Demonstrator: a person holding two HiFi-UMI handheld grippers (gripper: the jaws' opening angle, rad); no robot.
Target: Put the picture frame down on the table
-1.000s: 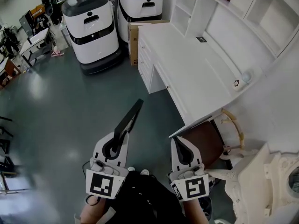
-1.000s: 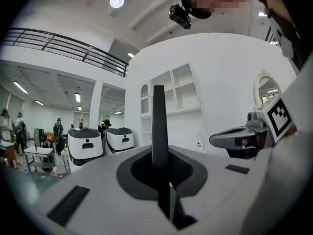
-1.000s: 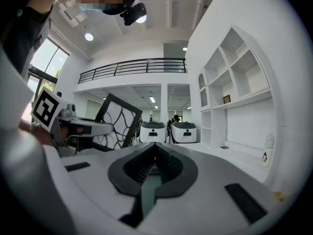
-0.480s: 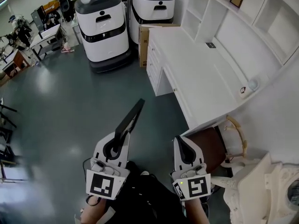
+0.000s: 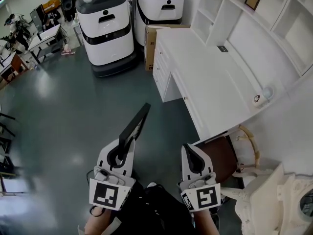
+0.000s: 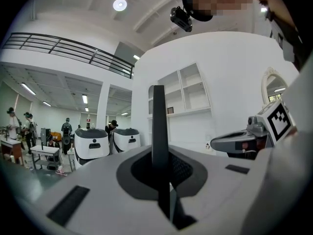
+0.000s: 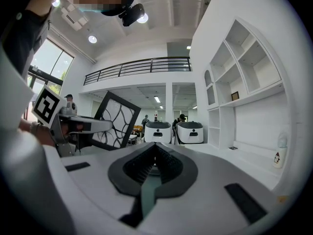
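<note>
Standing edge-on in the left gripper, the picture frame is held in the air over the grey floor. It lies at 9 o'clock of the white worktop and well apart from it. The jaws are nearly closed, clamped on the frame's lower edge. The right gripper, at 3 o'clock of the left one, has its jaws together with nothing between them.

On the worktop's far side, a small white bottle stands at 3 o'clock. A shelf compartment at 1 o'clock holds a small framed picture. A cardboard box sits against the worktop's 11 o'clock end; its contents cannot be seen.

The left gripper view shows the frame only as a thin dark strip. The right gripper view shows its face: a black border around curved black lines on white.
</note>
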